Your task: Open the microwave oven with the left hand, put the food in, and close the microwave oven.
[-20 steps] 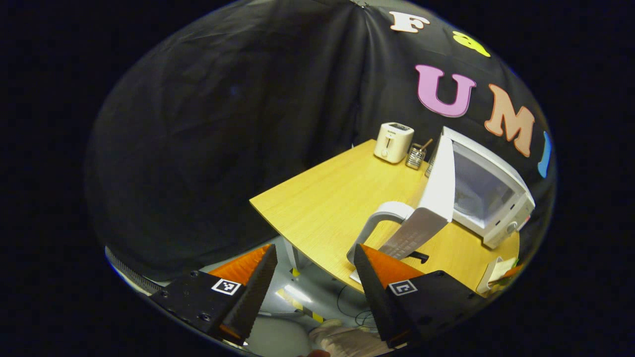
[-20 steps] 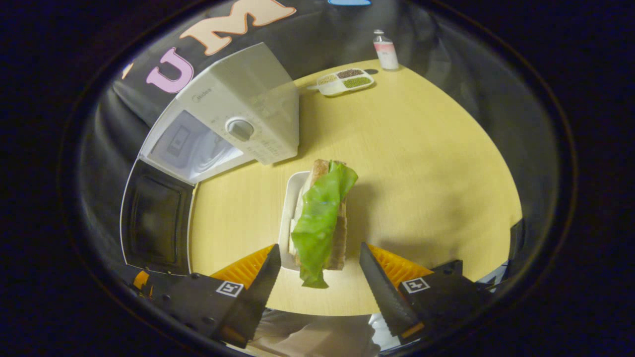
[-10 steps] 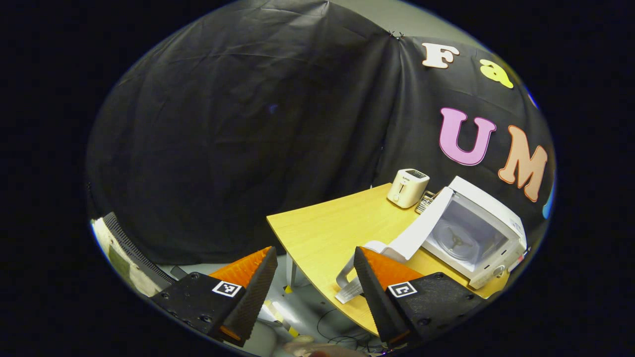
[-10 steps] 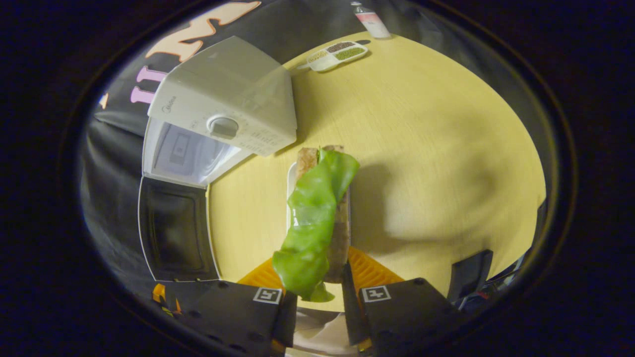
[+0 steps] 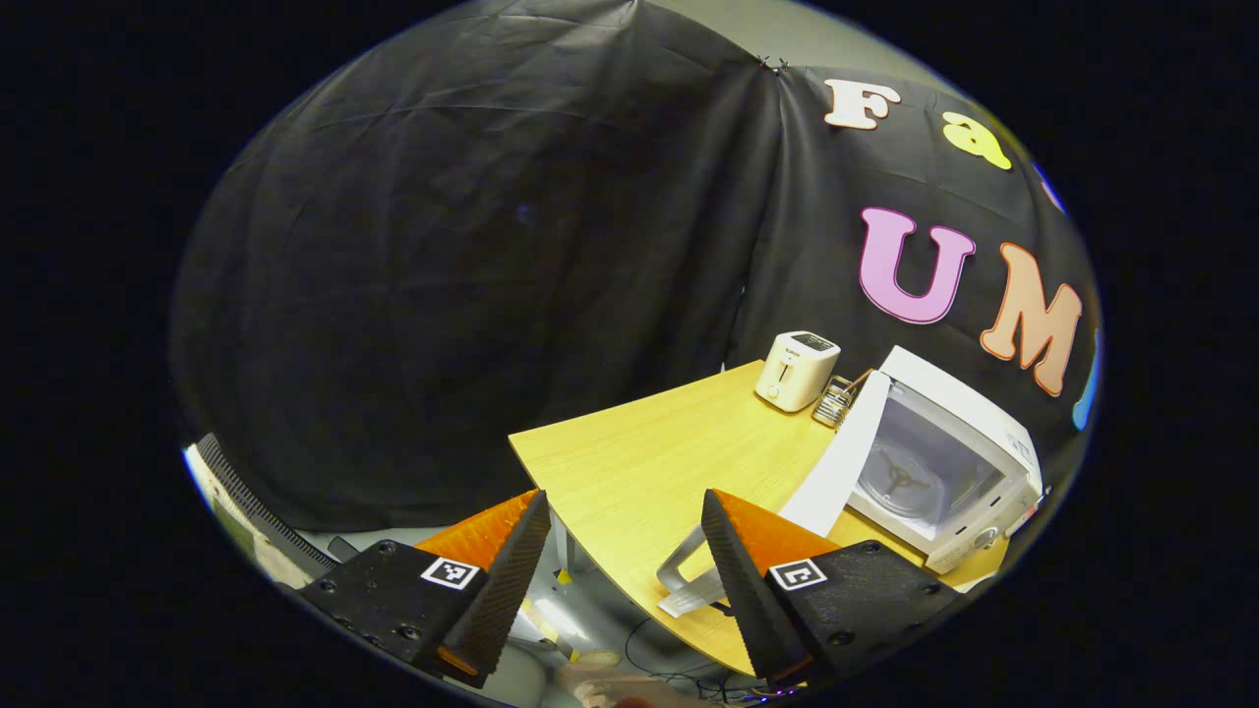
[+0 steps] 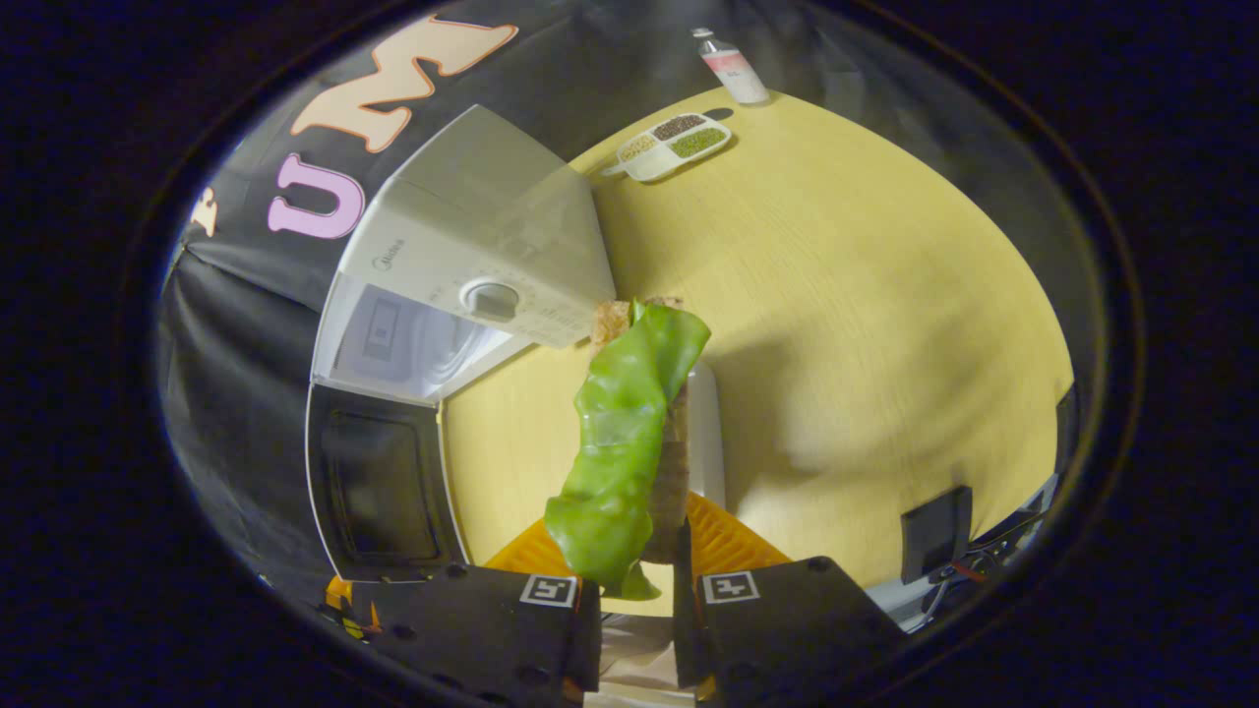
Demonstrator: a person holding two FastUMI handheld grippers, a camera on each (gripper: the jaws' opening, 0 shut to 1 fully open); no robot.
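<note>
The right hand-held gripper (image 6: pixel 634 590) was clamped on the bread sandwich with a green lettuce leaf (image 6: pixel 629 442), lifted above the small white plate (image 6: pixel 706 433) just in front of the white microwave oven (image 6: pixel 472 285). Its dark-windowed door (image 6: pixel 379 487) hung open, so loading seemed the step in hand; next, the sandwich needed carrying into the cavity. The left hand-held gripper (image 5: pixel 625 570) hovered off the edge of the yellow wooden tabletop (image 5: pixel 669 452), fingers apart and holding nothing, well clear of that oven.
</note>
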